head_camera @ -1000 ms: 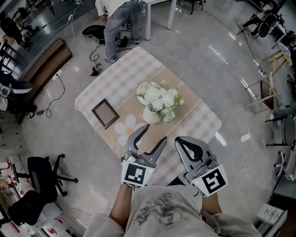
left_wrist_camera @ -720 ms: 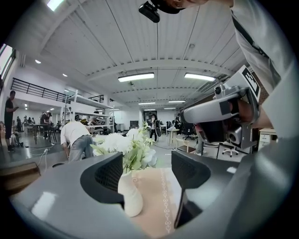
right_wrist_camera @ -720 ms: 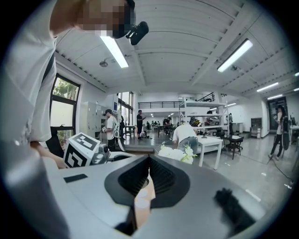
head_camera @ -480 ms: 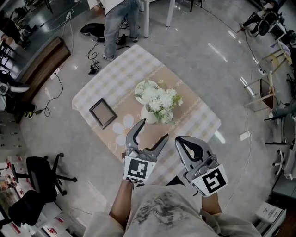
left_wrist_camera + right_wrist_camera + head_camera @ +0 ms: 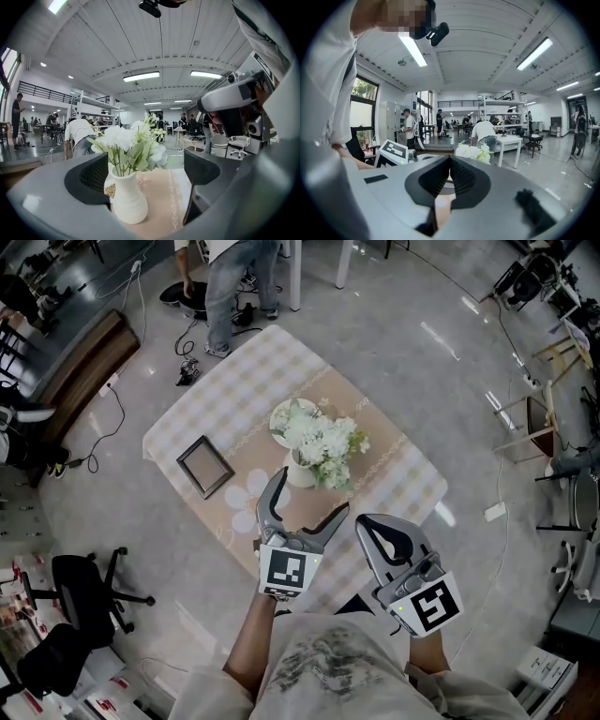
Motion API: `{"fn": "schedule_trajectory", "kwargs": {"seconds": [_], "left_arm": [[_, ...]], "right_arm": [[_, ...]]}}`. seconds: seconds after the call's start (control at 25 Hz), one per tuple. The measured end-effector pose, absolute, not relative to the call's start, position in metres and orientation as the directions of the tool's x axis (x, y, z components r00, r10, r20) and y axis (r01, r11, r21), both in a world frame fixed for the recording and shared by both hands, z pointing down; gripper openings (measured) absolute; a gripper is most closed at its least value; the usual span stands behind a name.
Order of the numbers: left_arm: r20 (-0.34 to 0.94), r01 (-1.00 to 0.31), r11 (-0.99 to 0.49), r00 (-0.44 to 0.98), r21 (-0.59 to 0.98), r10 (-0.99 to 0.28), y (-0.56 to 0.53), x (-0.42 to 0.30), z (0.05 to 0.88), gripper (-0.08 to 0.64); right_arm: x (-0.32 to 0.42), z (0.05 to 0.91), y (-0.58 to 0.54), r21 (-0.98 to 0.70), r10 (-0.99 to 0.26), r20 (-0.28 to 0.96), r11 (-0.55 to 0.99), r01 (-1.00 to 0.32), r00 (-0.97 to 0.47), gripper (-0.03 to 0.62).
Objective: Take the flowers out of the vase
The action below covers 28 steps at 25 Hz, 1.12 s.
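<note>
- Flowers [image 5: 325, 439] [image 5: 127, 142] sitting upright in white vase [image 5: 300, 471] [image 5: 125, 200], mid counter [image 5: 234, 381], on checked cloth.
- Left claw [image 5: 311, 493] hovering just near side of vase, jaws opening wide; vase and stems showing between jaws, pads not touching.
- Right claw [image 5: 373, 526] [image 5: 450, 165] hanging over near edge of counter, jaws pressed together, nothing between, apart from vase.
- Picture frame [image 5: 205, 466] lying flat left of vase.
- Plate [image 5: 281, 418] lying just beyond vase, partly hidden by blooms.
- Person [image 5: 230, 277] bending over on floor past far end.

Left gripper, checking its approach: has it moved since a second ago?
Yes. The left gripper has advanced toward the vase on the table; its jaws are opening, nothing between them.
</note>
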<state>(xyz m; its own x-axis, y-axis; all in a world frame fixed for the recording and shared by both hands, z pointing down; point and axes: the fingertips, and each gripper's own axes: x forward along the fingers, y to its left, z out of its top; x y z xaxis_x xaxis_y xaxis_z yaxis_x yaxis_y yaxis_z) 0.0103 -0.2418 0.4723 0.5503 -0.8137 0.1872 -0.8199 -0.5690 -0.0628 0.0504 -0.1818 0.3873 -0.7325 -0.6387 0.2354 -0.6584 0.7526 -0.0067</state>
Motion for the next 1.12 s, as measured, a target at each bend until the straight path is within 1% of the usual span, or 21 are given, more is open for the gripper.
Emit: {"fn": "schedule_trajectory", "kwargs": {"seconds": [0.2,0.36,0.8,1.12], "left_arm": [[0.172,-0.836,-0.547,0.534,-0.041,-0.828,-0.251,0.014,0.474,0.541],[0.164,-0.850,-0.526,0.515,-0.031,-0.841,-0.260,0.017,0.479,0.591],[0.174,-0.875,-0.478,0.461,-0.074,-0.870,-0.286,0.023,0.492,0.592],[0.177,-0.890,-0.452,0.436,-0.058,-0.882,-0.296,0.023,0.498,0.588]], "right_arm": [[0.053,0.390,-0.184,-0.013,-0.642,0.242,0.748,-0.664,-0.728,0.015],[0.055,0.391,-0.183,-0.013,-0.645,0.240,0.745,-0.666,-0.726,0.015],[0.061,0.397,-0.184,-0.025,-0.651,0.257,0.734,-0.678,-0.714,0.015],[0.065,0.401,-0.185,-0.032,-0.652,0.259,0.732,-0.681,-0.713,0.015]]}}
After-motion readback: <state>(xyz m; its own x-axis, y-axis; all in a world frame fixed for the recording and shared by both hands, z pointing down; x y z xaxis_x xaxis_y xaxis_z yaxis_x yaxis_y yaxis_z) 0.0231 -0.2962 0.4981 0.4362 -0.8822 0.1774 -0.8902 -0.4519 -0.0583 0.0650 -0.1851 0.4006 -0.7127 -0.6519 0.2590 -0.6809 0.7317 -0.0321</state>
